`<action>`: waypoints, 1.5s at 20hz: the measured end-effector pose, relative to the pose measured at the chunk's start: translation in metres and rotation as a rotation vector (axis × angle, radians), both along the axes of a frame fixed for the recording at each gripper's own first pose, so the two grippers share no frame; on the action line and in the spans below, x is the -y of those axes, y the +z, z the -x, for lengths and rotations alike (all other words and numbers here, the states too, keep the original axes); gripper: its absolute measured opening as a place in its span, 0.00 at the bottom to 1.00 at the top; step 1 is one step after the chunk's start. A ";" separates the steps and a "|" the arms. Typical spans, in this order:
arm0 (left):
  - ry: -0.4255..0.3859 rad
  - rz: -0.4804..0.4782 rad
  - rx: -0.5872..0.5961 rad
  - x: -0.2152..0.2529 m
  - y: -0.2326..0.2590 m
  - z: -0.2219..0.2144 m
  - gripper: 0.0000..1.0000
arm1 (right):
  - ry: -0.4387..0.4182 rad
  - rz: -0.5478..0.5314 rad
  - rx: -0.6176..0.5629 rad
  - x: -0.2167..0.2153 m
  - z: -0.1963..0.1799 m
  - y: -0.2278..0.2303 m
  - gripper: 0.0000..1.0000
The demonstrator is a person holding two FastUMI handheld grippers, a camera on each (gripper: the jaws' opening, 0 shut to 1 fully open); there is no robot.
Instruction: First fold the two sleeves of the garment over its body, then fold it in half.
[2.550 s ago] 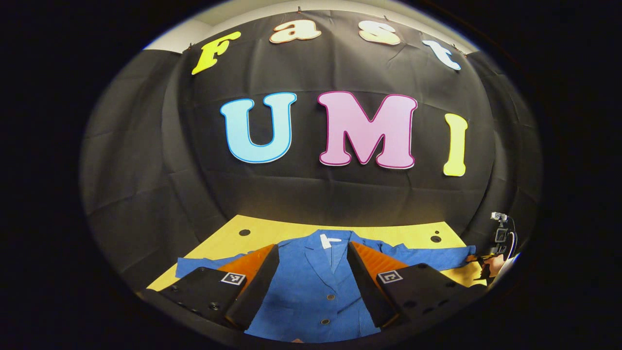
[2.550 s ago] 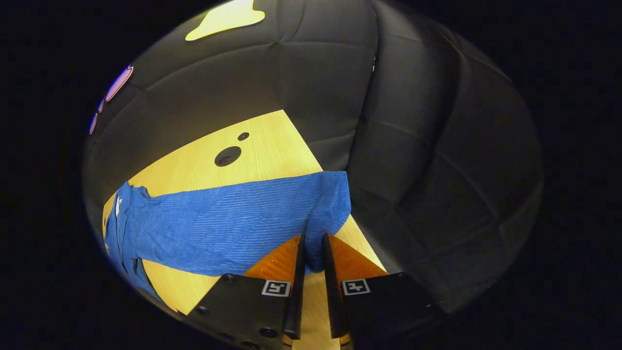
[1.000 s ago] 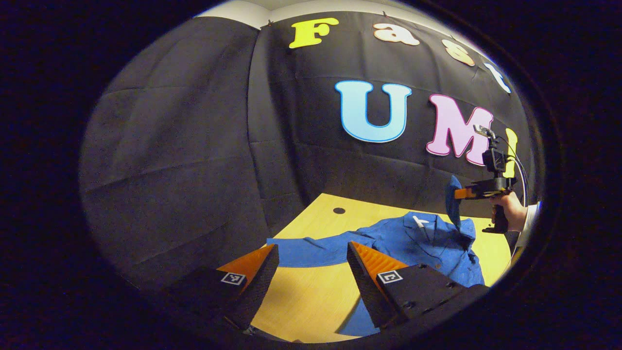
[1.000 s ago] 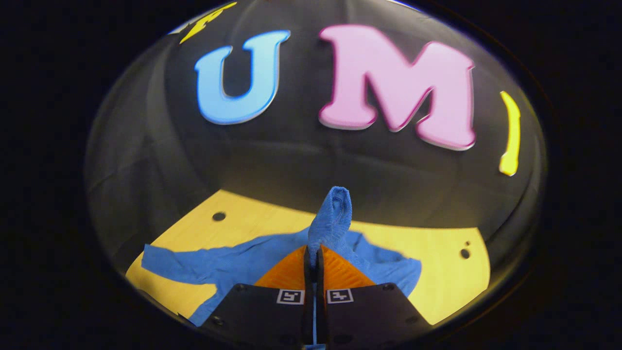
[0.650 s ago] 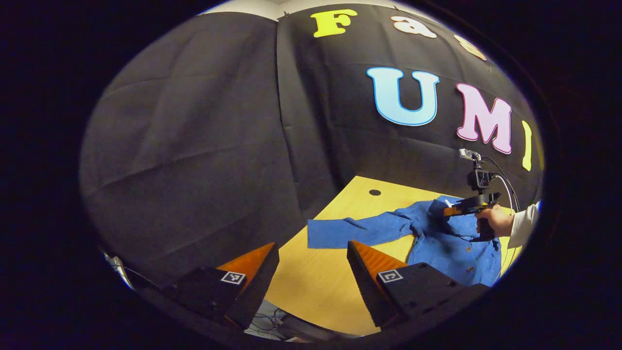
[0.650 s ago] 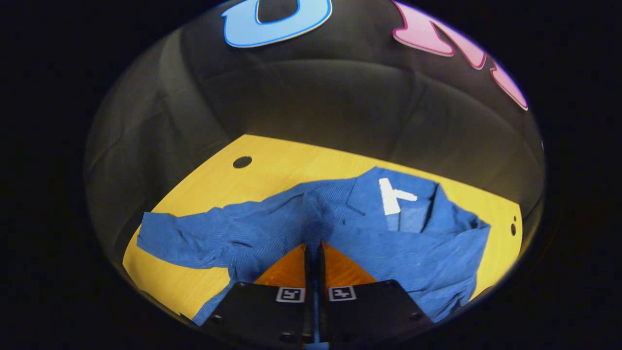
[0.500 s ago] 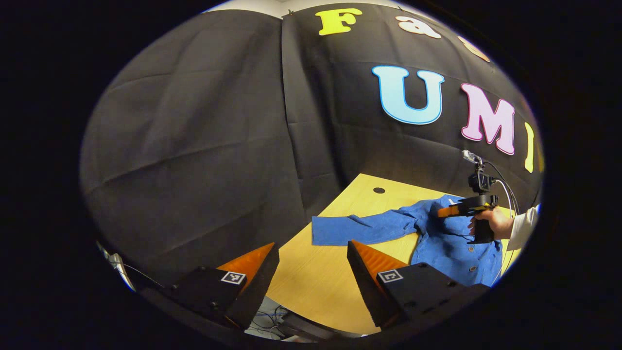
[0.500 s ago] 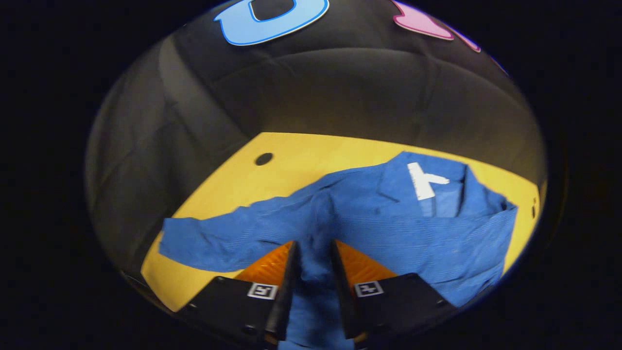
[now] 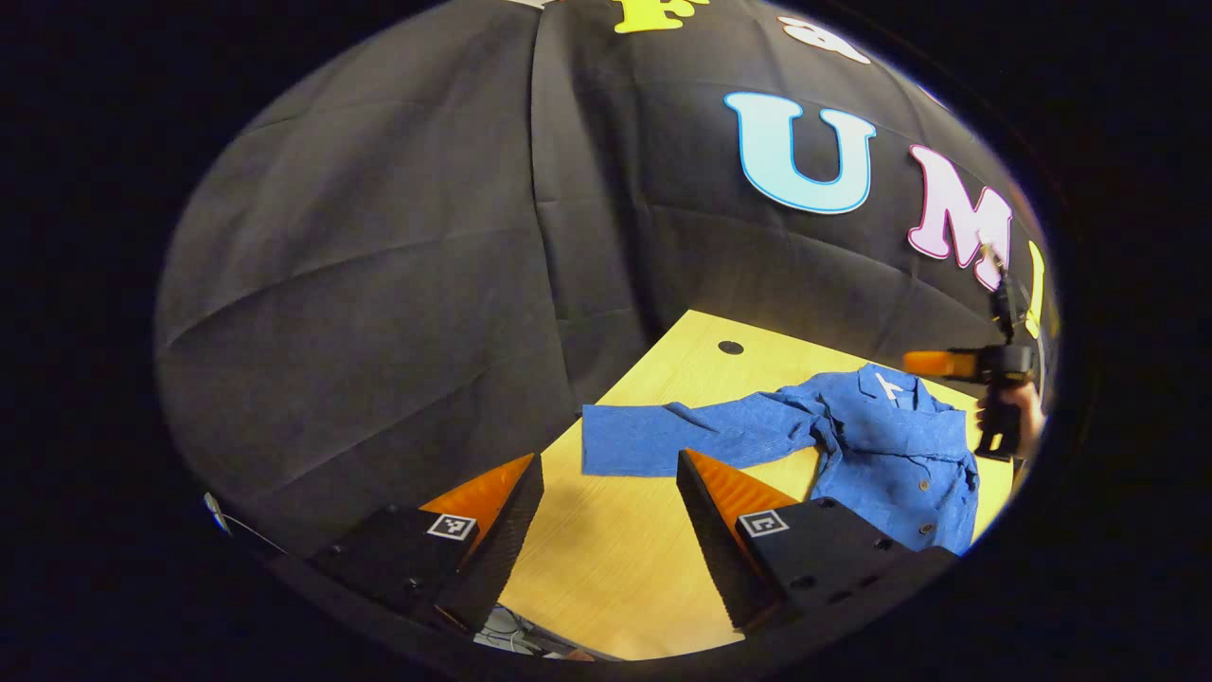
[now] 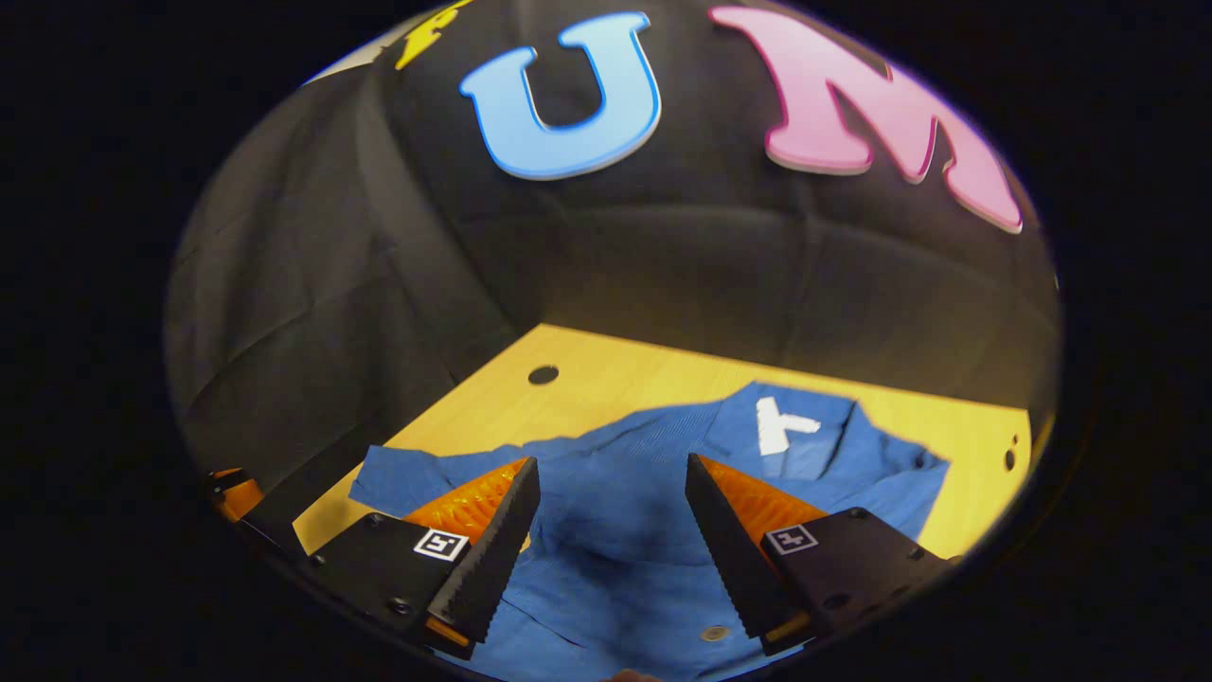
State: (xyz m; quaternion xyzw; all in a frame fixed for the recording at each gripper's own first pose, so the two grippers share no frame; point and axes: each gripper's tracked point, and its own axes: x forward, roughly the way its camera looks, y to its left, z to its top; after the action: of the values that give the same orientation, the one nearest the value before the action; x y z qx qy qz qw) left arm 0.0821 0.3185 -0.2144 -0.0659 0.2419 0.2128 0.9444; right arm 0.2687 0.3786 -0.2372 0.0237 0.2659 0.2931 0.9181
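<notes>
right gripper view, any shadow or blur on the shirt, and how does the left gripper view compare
Right gripper view: a soft dark shadow lies on the blue shirt between the open fingers; the fabric ribbing reads fairly sharp. Left gripper view: the shirt sits small near the rim, the fisheye bends the table edge, and the far right gripper looks slightly smeared.

The right gripper [image 10: 611, 516] hangs above the blue garment [image 10: 663, 493] with its fingers spread wide, nothing between them. The garment lies on the yellow table [image 10: 615, 374], its white neck label [image 10: 778, 423] beyond the fingers, one sleeve [image 10: 407, 478] stretched out left of the body.
</notes>
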 end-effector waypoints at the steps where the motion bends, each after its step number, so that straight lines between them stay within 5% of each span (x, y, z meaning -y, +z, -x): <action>1: -0.006 -0.003 -0.011 -0.007 -0.007 -0.012 0.83 | 0.002 -0.014 0.058 0.013 0.005 0.028 0.98; 6: -0.002 0.010 -0.165 -0.049 -0.072 -0.067 0.83 | -0.031 -0.058 0.129 0.096 0.041 0.109 0.97; 13: 0.034 0.078 -0.293 -0.076 -0.140 -0.113 0.83 | -0.220 -0.089 0.192 0.209 0.076 0.177 0.97; 17: 0.011 0.128 -0.335 -0.086 -0.150 -0.105 0.83 | -0.300 -0.132 0.209 0.231 0.077 0.190 0.96; 22: -0.060 0.101 -0.291 -0.085 -0.145 -0.115 0.82 | -0.292 -0.187 0.181 0.212 0.079 0.196 0.96; 23: -0.059 0.100 -0.297 -0.080 -0.149 -0.115 0.71 | -0.289 -0.200 0.176 0.209 0.079 0.198 0.96; 25: -0.071 0.120 -0.297 -0.076 -0.148 -0.118 0.26 | -0.286 -0.210 0.174 0.205 0.079 0.200 0.96; 30: -0.089 0.169 -0.350 -0.073 -0.146 -0.131 0.01 | -0.284 -0.175 0.160 0.208 0.087 0.194 0.96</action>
State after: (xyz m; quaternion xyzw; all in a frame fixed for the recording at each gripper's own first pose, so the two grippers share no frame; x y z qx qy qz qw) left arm 0.2134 0.3917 -0.3602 -0.0963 0.4221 0.1580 0.8875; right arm 0.1817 0.1703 -0.0430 0.1174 0.1597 0.1837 0.9628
